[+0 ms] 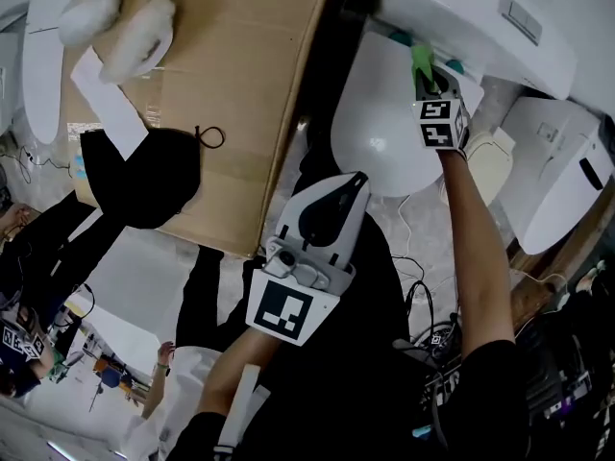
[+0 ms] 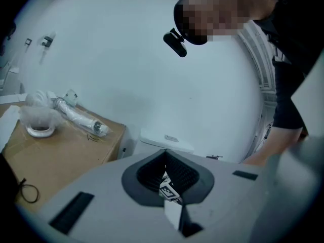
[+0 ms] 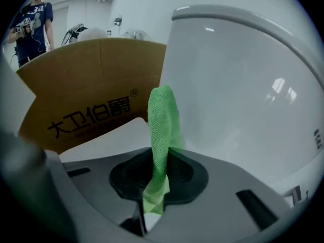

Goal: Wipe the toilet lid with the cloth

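At the toilet lid (image 1: 380, 128), near its back edge, right tongs (image 3: 158, 172) clamp cloth (image 3: 162, 120); left tongs (image 2: 168, 180) closed.

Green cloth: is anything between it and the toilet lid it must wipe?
Nothing visible is. The right hand-held gripper is shut on the green cloth, whose free end sits at the back edge of the toilet lid, by the tank. The head view shows no object lying on the lid.
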Demonstrator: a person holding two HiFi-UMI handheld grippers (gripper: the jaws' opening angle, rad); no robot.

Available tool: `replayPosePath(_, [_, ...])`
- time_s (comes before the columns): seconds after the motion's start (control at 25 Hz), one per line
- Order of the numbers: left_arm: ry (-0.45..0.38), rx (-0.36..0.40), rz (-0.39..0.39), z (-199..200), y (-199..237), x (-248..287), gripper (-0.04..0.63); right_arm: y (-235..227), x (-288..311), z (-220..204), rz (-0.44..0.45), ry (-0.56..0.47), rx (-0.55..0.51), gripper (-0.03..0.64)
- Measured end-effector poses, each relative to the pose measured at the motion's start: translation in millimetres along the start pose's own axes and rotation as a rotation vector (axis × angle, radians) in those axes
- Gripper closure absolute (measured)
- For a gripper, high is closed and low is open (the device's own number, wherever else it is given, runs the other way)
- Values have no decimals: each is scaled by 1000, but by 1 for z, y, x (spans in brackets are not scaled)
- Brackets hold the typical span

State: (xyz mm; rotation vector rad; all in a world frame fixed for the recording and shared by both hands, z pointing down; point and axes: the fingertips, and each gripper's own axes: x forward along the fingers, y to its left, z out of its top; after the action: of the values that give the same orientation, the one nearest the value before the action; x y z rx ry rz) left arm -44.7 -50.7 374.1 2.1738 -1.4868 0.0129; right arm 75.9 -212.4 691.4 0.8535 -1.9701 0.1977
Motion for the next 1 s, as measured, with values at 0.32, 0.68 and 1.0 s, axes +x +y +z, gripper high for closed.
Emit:
replayPosePath(0.32, [17, -13, -1, -3, 31, 1, 589, 33, 44, -22, 59, 136, -72, 563])
replayPosePath(0.68, [4, -28, 26, -7, 37, -10, 589, 89, 44, -33, 171, 155, -284, 563])
replayPosePath(1.0, [-25, -30, 70, -15, 22, -35, 589, 154, 16, -70, 312, 166, -476, 563])
